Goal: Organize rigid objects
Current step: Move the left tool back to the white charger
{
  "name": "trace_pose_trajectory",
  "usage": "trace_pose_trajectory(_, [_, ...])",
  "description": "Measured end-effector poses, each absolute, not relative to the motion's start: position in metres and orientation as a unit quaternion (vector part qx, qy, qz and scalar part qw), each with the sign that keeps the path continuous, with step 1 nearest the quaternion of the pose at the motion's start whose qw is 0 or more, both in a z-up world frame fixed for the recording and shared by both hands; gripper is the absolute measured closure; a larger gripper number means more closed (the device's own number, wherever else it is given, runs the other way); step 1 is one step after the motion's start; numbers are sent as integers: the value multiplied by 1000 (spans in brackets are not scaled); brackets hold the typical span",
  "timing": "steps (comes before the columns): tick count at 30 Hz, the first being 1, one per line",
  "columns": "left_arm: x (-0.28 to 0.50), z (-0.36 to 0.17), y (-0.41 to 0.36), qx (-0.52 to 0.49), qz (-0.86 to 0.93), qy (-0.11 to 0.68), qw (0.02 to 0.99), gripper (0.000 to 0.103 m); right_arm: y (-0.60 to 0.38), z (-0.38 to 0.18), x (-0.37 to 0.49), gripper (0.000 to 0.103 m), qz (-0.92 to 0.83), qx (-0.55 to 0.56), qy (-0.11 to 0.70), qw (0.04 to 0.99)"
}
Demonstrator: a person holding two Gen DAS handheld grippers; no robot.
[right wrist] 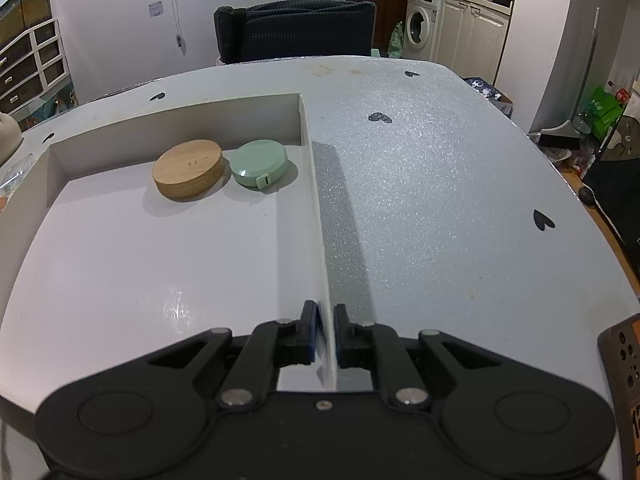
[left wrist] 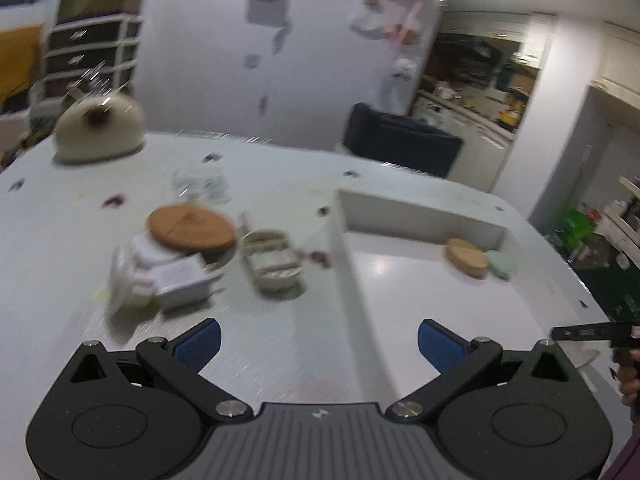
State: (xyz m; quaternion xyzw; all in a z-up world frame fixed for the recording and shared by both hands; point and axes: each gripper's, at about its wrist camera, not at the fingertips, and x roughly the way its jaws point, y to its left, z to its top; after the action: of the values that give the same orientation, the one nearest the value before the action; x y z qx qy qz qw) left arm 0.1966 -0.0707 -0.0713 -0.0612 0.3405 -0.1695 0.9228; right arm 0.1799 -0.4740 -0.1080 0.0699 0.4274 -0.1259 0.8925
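A shallow white tray (right wrist: 308, 168) lies on the table. At its far end sit a round wooden block (right wrist: 187, 174) and a mint green tape measure (right wrist: 259, 167); the left wrist view shows the same wooden block (left wrist: 466, 258) and tape measure (left wrist: 500, 264). My right gripper (right wrist: 325, 332) is shut on the tray's right wall near its front end. My left gripper (left wrist: 319, 344) is open and empty above the tray's left wall (left wrist: 348, 264). Left of the tray lie a round wooden lid (left wrist: 191, 227), a white charger (left wrist: 180, 282), white pieces under the lid and a small divided beige dish (left wrist: 272, 260).
A cream rounded pot (left wrist: 100, 128) stands at the table's far left. A dark chair (right wrist: 296, 30) is behind the table. A hand with the other gripper (left wrist: 588, 334) shows at the right edge. The left wrist view is blurred.
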Motion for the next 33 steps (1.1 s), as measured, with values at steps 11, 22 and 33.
trace_pose_trajectory(11, [209,-109,-50,-104,-113,369,917,0,-474,-108,180,94,-125,68,426,893])
trace_pose_trajectory(22, [250,-118,-45,-127,-86,348,925,0,-475,-109,179,94,-122,74,424,894])
trace_pose_trajectory(33, [285,-122,-46,-93,-4,325,941,1,-477,-109,178,95,-118,78,423,895])
